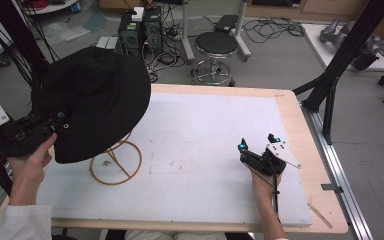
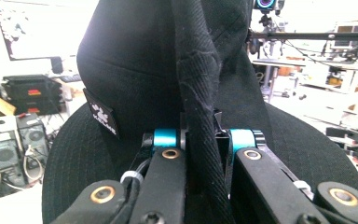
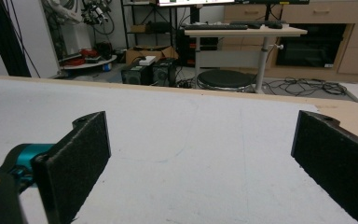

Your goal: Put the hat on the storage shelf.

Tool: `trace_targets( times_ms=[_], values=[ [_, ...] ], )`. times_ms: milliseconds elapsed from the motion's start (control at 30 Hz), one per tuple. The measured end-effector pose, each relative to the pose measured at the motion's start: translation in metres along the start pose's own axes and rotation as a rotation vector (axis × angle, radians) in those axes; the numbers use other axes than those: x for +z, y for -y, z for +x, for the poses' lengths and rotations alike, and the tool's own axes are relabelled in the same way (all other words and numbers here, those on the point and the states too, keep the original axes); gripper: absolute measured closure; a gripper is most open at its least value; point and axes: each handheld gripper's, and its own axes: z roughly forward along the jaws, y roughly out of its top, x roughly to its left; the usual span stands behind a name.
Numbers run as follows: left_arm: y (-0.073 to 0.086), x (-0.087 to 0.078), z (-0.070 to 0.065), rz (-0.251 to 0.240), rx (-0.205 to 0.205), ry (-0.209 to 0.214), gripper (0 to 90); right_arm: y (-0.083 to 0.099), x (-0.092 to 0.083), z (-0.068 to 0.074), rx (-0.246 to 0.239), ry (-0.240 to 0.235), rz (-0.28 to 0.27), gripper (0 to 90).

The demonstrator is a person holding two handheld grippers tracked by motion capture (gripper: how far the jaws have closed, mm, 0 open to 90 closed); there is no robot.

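Holding a black hat (image 1: 97, 100) at upper left of the high view, above a wire stand (image 1: 116, 162).
Left gripper (image 2: 200, 140) jaws are clamped tight on a fold of the hat's brim. Right gripper (image 1: 257, 144), at lower right over the white mat (image 1: 205, 150), has jaws spread wide, nothing between them.

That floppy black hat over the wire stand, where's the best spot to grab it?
By the brim's edge, coming in from the side, probably. The hat is soft cloth, and its brim is thin enough to pinch flat. The left gripper is shut on a fold of brim that way, with the hat hanging above the stand.
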Motion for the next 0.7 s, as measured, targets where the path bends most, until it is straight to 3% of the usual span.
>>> trace_targets(
  times_ms=[200, 433, 700],
  values=[
    [0.001, -0.0028, 0.0031, 0.022, -0.03, 0.036, 88.3, -0.0001, -0.0001, -0.0004, -0.006, -0.002, -0.002, 3.5],
    [-0.0016, -0.0032, -0.0003, 0.053, -0.007, 0.095, 88.1, -0.0007, -0.0009, -0.0012, -0.003, 0.0, -0.008, 3.5],
    [-0.0009, 0.0022, -0.0017, 0.079, -0.018, 0.105, 85.9, -0.0012, -0.0021, -0.0006, 0.003, -0.004, -0.008, 3.5]
  ],
)
